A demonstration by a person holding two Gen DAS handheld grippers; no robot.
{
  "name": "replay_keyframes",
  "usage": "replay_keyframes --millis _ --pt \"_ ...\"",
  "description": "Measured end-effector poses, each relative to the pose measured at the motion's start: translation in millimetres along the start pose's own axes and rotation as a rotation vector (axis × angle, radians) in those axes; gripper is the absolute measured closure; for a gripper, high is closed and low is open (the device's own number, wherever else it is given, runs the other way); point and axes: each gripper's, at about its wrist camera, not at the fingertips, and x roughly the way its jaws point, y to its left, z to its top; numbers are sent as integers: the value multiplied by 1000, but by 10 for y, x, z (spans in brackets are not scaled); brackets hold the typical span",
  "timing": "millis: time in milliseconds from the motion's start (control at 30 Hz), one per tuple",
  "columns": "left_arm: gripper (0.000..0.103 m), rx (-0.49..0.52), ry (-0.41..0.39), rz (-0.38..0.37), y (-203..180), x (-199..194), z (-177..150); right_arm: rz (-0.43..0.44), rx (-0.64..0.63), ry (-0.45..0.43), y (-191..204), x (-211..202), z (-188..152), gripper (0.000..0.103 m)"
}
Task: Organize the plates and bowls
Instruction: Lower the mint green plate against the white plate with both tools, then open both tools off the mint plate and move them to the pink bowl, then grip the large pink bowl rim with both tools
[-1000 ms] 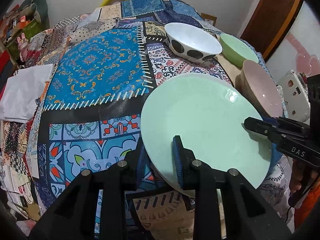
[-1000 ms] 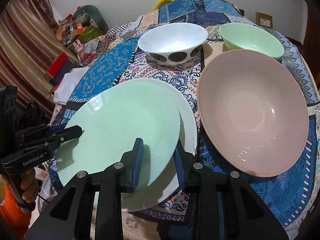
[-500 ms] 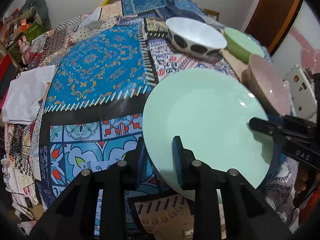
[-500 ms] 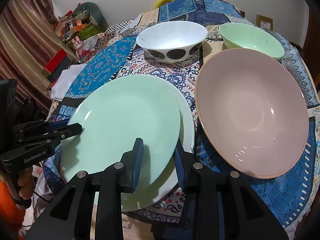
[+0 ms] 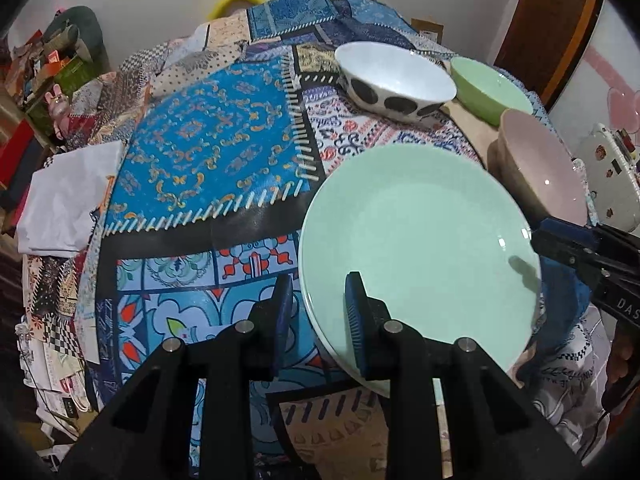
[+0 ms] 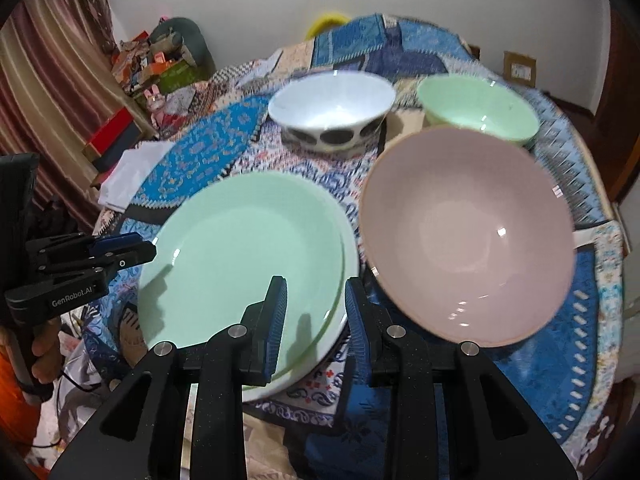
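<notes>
A mint green plate (image 5: pixel 420 240) (image 6: pixel 248 256) lies on a white plate (image 6: pixel 340 312) on the patchwork tablecloth. My left gripper (image 5: pixel 320 312) is open, its jaws straddling the green plate's left rim. My right gripper (image 6: pixel 316 312) is open, its jaws astride the near right rims of both plates. A large pink bowl (image 6: pixel 468 232) (image 5: pixel 540 164) sits right of the plates. A white bowl with black spots (image 6: pixel 332 108) (image 5: pixel 394 76) and a green bowl (image 6: pixel 476 104) (image 5: pixel 492 90) stand behind.
The round table (image 5: pixel 208 148) has a bare blue patterned stretch at the left. White folded paper (image 5: pixel 68 204) lies at its left edge. Clutter and boxes (image 6: pixel 160 64) stand beyond the table at the back left. A white appliance (image 5: pixel 612 176) is at the right.
The green plate has settled further over the white plate and both grippers have opened a little wider around the rims. The right wrist view has pulled back and up slightly.
</notes>
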Motion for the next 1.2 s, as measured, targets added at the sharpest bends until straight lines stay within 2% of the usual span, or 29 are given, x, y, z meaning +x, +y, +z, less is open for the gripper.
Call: replay_keyframes --millis 200,267,333,500,567,600,633,767,933,1200 --pt "74 50 -76 10 -164 -319 88 -33 -2 -72 -115 -352 50 74" --pt "63 66 -103 5 -248 -423 139 -48 2 -94 -178 -462 62 70" --pt "56 78 -139 -8 -339 -524 200 -78 9 -120 -261 -570 79 61" --pt "45 127 -189 -40 -627 -618 397 -140 41 -163 -489 -764 104 57" --pt "39 145 -195 -56 -738 -605 463 -163 56 -173 -580 -814 107 51" --pt "38 153 -196 -62 -792 -591 497 -178 60 -182 -617 -843 95 44" --pt "36 163 -195 -67 -859 -565 538 -193 63 -195 -657 -867 80 41" --pt "35 188 -156 -93 -1079 -382 661 -202 89 -199 -802 -855 68 41" --pt "35 193 -89 -129 -1299 -59 788 -209 121 -171 -980 -691 63 41" --pt "35 218 -26 -145 -1527 388 894 -205 164 -113 -1222 -350 24 41"
